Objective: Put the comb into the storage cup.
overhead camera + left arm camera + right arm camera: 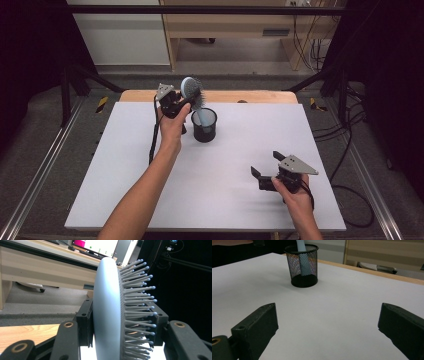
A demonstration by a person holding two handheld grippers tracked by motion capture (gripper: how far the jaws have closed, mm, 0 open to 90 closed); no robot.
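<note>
Standing handle-down in the black mesh cup (204, 126) is a pale blue hairbrush (193, 95), its oval head up above the rim and its bristles facing toward the right side of the table in the high view. And the left gripper (186, 102) has it: jaws closed in on the head, one pad against the smooth back, the other pushed into the bristles, as the left gripper view shows with the brush (110, 312) clamped edge-on between them. What matters now is the brush's long axis, which runs close to upright with a slight lean, handle inside the cup and head at the gripper, so by my read any lift has to travel up along that line or the handle will drag the light cup over. The cup sits toward the far middle of the white table (150, 200), well apart from the right gripper (270, 167), which rests near the front right with its jaws spread wide and nothing between them. From the right gripper view the cup (303, 266) stands ahead and left of it, blue handle (302, 260) visible through the mesh. Left hand is clearly the nearer one.
</note>
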